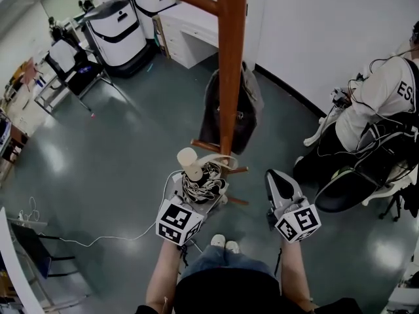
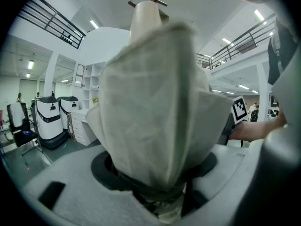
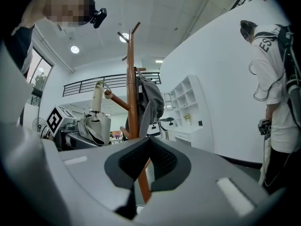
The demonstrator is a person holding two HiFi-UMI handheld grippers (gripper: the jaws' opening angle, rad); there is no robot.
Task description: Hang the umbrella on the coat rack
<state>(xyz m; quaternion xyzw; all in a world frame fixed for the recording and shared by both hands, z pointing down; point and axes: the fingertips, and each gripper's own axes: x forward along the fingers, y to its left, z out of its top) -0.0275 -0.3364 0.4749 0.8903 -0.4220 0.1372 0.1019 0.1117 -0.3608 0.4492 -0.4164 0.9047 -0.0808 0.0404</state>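
The wooden coat rack [image 1: 230,64] rises straight ahead of me, and a dark bag [image 1: 229,113] hangs on it. My left gripper [image 1: 200,188] is shut on the folded pale umbrella [image 1: 204,180], whose cream handle [image 1: 188,162] stands up beside the pole. The umbrella's cloth [image 2: 155,112] fills the left gripper view, clamped between the jaws [image 2: 155,187]. In the right gripper view the umbrella [image 3: 95,121] stands just left of the rack [image 3: 130,102], its thin strap close to a peg [image 3: 115,99]. My right gripper [image 1: 278,178] is shut and empty, to the right of the pole [image 3: 149,142].
A person in a white shirt [image 1: 380,103] sits at the right by the wall. White machines [image 1: 118,31], a chair [image 1: 72,64] and a white cabinet [image 1: 190,34] stand at the back left. A cable [image 1: 98,241] trails over the grey floor at the left.
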